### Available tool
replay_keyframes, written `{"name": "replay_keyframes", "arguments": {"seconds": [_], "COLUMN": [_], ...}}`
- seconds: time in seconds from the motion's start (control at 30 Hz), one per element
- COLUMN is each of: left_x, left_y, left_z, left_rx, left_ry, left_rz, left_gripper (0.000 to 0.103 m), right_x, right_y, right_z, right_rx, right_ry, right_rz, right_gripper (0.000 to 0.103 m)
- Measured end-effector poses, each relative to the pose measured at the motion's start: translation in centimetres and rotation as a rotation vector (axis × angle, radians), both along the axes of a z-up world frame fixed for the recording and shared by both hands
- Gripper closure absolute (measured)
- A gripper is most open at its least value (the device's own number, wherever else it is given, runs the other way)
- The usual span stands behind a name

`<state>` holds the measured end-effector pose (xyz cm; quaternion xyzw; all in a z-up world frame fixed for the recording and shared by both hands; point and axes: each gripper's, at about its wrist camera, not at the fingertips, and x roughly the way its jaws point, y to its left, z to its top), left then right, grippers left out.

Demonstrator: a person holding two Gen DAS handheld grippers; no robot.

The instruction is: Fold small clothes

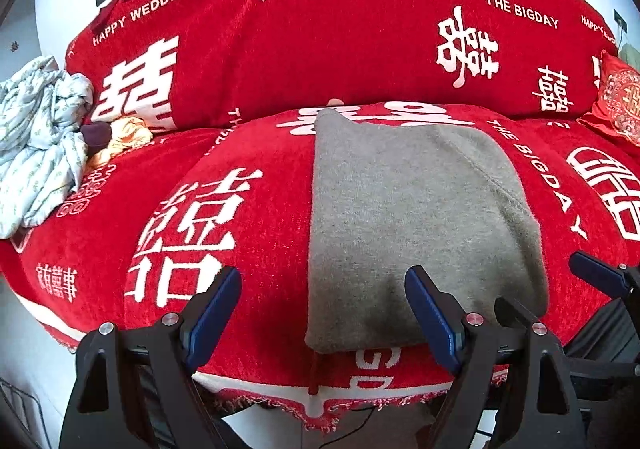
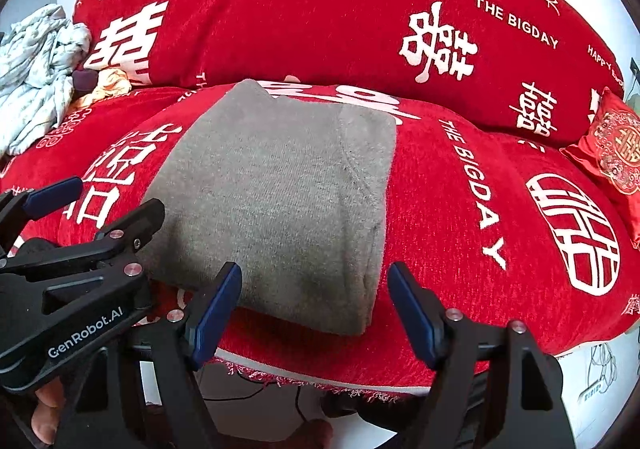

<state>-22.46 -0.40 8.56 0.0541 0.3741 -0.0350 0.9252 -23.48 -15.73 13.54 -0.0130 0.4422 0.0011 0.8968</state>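
Left jaws: the left gripper (image 1: 322, 313), black with blue pads, stands spread wide at the bottom of the left wrist frame, nothing between the pads; the near left corner of the garment lies just beyond the gap.
Right jaws: the right gripper (image 2: 314, 309) is likewise released and empty at the bottom of the right wrist frame, its pads standing either side of the garment's near right corner without pressing it.
Task garment: a grey knitted garment (image 1: 408, 209), folded into a long rectangle, lies in the centre of both frames on the seat, its near edge close to the front lip.
Surface: a red sofa cover with white printed characters (image 1: 240, 61) drapes seat and backrest; fringe hangs at the bottom.
Waiting pile: a crumpled pale printed cloth (image 1: 36, 137) and an orange cloth (image 1: 124, 137) sit at the left edge.
Stage, judged: 1 fold seems left, near end to far end.
Risk 1: pinching only the top layer would peel the folds open.
Risk 2: 2 uneven grips would skew the fold.
Risk 3: a deep bite could snag the cover and drag it.
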Motion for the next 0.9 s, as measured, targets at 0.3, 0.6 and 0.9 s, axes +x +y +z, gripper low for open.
{"name": "replay_keyframes", "arguments": {"seconds": [0.3, 0.6, 0.9], "left_x": [-0.5, -0.45, -0.26], "left_y": [0.0, -0.1, -0.01], "left_z": [0.49, 0.49, 0.3], "left_rx": [-0.005, -0.019, -0.029], "left_ry": [-0.027, -0.02, -0.006], "left_rz": [0.0, -0.007, -0.011], "left_gripper": [0.018, 0.018, 0.018], "right_x": [-0.26, -0.31, -0.33], "right_y": [0.0, 0.17, 0.29], "right_z": [0.35, 0.43, 0.48], "right_rx": [-0.003, -0.005, -0.003], "right_ry": [-0.011, -0.013, -0.011], "right_rz": [-0.003, -0.003, -0.002], "right_gripper": [0.025, 0.025, 0.025]}}
